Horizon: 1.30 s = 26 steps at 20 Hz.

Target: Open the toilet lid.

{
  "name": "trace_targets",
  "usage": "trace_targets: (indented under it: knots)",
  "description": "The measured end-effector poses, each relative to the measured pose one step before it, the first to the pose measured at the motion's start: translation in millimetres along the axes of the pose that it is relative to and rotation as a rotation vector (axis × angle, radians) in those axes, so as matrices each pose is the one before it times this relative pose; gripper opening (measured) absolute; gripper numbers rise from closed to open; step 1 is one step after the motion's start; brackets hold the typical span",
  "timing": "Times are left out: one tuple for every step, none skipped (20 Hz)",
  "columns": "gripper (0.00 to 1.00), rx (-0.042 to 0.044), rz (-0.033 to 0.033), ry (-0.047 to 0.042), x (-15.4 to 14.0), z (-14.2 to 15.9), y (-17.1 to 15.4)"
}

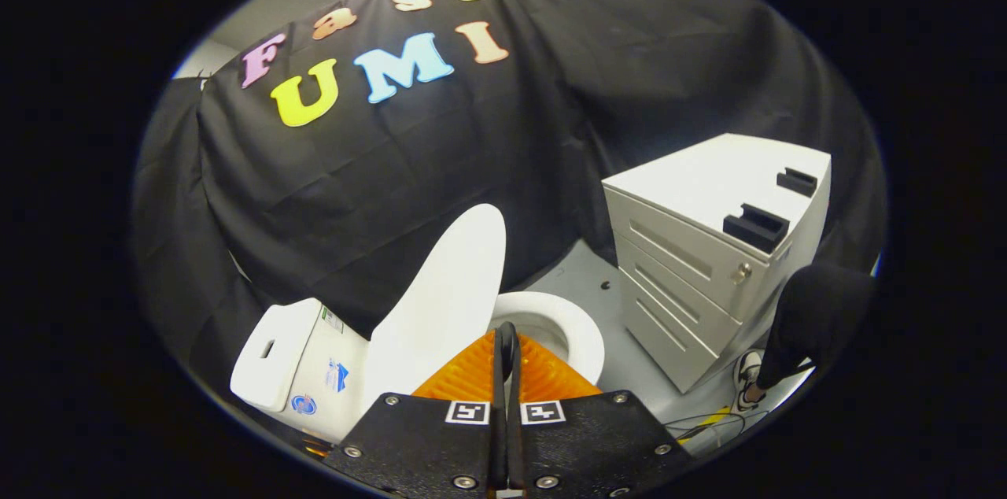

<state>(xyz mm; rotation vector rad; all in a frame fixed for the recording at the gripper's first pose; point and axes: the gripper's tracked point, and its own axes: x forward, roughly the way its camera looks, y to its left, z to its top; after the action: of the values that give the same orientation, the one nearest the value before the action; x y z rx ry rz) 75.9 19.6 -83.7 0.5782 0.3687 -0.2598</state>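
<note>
The white toilet lid (444, 298) stands raised, tilted back toward the tank (295, 361), just ahead and left of my fingers. The seat and open bowl (574, 334) show beyond the fingertips to the right. My gripper (507, 341) is shut, its two orange ribbed fingers (464, 377) pressed together with nothing between them. The tips hover over the bowl's near rim, beside the lid's edge; I cannot tell whether they touch it.
A white drawer cabinet (708, 247) with two black blocks (755, 227) on top stands right of the toilet. A person's dark trouser leg and shoe (747, 381) are beside the cabinet. Cables (708, 424) lie on the grey floor near them.
</note>
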Motion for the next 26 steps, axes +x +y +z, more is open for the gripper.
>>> trace_targets:
  knots:
    - [0.0, -0.02063, 0.00625, -0.01399, -4.09, 4.53, 7.43]
    - [0.0, -0.02122, 0.01047, -0.01515, -3.4, 3.73, 7.46]
    - [0.0, -0.02134, 0.01107, -0.01187, -2.81, 4.02, 6.68]
    - [0.0, -0.02043, 0.00723, -0.01009, -2.47, 2.75, 5.62]
    - [0.0, -0.02232, 0.00355, -0.00613, -1.94, 2.98, 4.86]
    - [0.0, -0.02361, 0.00059, -0.00572, -2.0, 1.69, 4.32]
    - [0.0, -0.02502, -0.00032, -0.00548, -1.71, 2.69, 3.81]
    - [0.0, -0.02636, -0.00007, -0.00504, -1.79, 2.72, 4.63]
    - [0.0, -0.02173, -0.00067, -0.00622, -1.8, 2.42, 3.29]
    - [0.0, -0.02029, 0.00393, -0.00442, -2.41, 2.36, 4.96]
    - [0.0, -0.02096, 0.00897, -0.01177, -2.17, 4.52, 6.55]
    - [0.0, -0.02096, 0.00736, -0.00915, -1.68, 3.8, 5.62]
    - [0.0, -0.01817, 0.00367, -0.00715, -1.49, 3.62, 4.59]
    - [0.0, -0.01586, 0.0023, -0.00676, -1.69, 2.83, 5.36]
    - [0.0, -0.01415, 0.00273, -0.00637, -1.46, 4.24, 5.74]
    - [0.0, -0.0057, -0.00001, -0.00429, -2.5, 2.88, 5.87]
    - [0.0, -0.00057, 0.00272, -0.00507, -1.69, 3.99, 5.51]
    - [0.0, -0.00187, 0.00705, 0.00054, -1.36, 2.55, 5.7]
    - [0.0, -0.00321, 0.00646, -0.002, -1.13, 3.85, 5.1]
    - [0.0, -0.0048, 0.00497, -0.003, -0.95, 2.8, 4.67]
    - [0.0, -0.00245, 0.00524, -0.00722, -0.43, 4.67, 5.17]
    - [0.0, -0.003, 0.0047, -0.00758, -1.98, 3.06, 5.88]
    - [0.0, -0.00563, 0.00754, -0.00961, -1.75, 3.06, 6.48]
    - [0.0, -0.01027, 0.00785, -0.01031, -1.46, 4.04, 7.4]
    - [0.0, -0.01353, 0.00795, -0.0126, -1.45, 3.04, 5.73]
    - [0.0, -0.01534, 0.00518, -0.02066, -0.46, 3.3, 5.13]
